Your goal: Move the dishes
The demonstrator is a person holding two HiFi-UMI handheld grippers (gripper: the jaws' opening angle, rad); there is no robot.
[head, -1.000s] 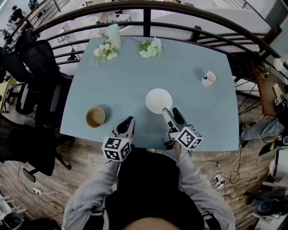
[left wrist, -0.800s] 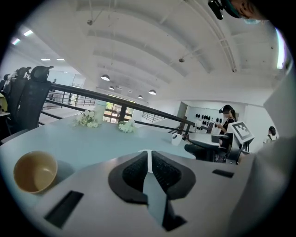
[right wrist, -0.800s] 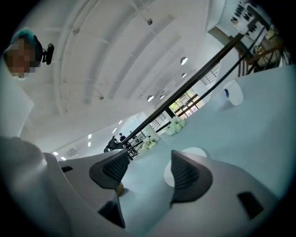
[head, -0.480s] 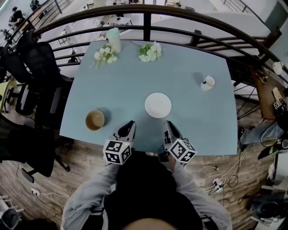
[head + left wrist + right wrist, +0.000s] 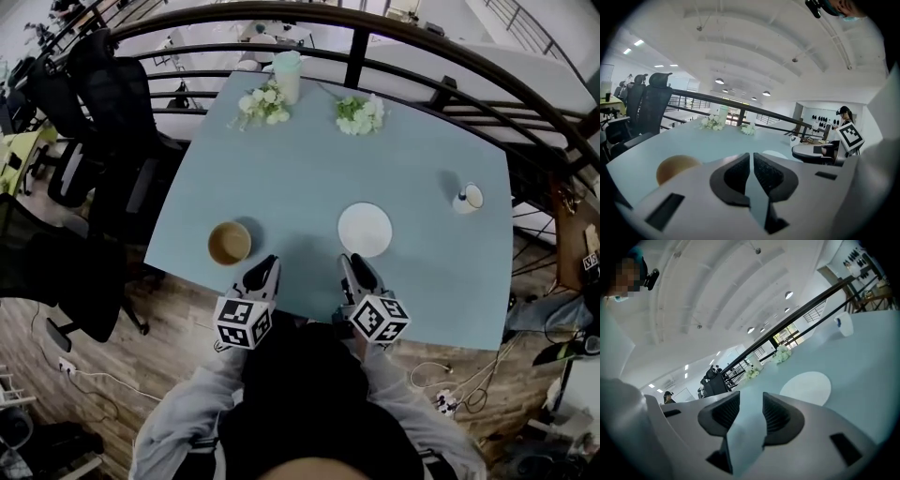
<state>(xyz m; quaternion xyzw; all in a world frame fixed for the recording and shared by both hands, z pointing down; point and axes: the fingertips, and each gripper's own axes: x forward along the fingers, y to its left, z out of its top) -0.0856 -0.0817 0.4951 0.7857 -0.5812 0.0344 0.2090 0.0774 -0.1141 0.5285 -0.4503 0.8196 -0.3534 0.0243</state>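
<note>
A white plate (image 5: 365, 229) lies empty on the light blue table (image 5: 309, 178), right of centre; the right gripper view has the plate (image 5: 806, 387) just ahead. A brown bowl (image 5: 230, 243) sits near the front left, and shows low and left as the bowl (image 5: 675, 168) in the left gripper view. My left gripper (image 5: 265, 272) hovers at the near edge, right of the bowl, jaws nearly together and empty (image 5: 751, 157). My right gripper (image 5: 350, 269) hangs just short of the plate, slightly open, holding nothing (image 5: 751, 401).
A small white cup (image 5: 467, 198) stands at the right side. Two flower bunches (image 5: 262, 105) (image 5: 359, 112) and a pale tumbler (image 5: 288, 75) sit along the far edge, before a black railing (image 5: 356, 56). Black office chairs (image 5: 122, 112) stand left of the table.
My right gripper has drawn back from the plate's near rim toward the table's front edge. The left gripper has hardly moved. The head view has shifted, so the table sits further right.
</note>
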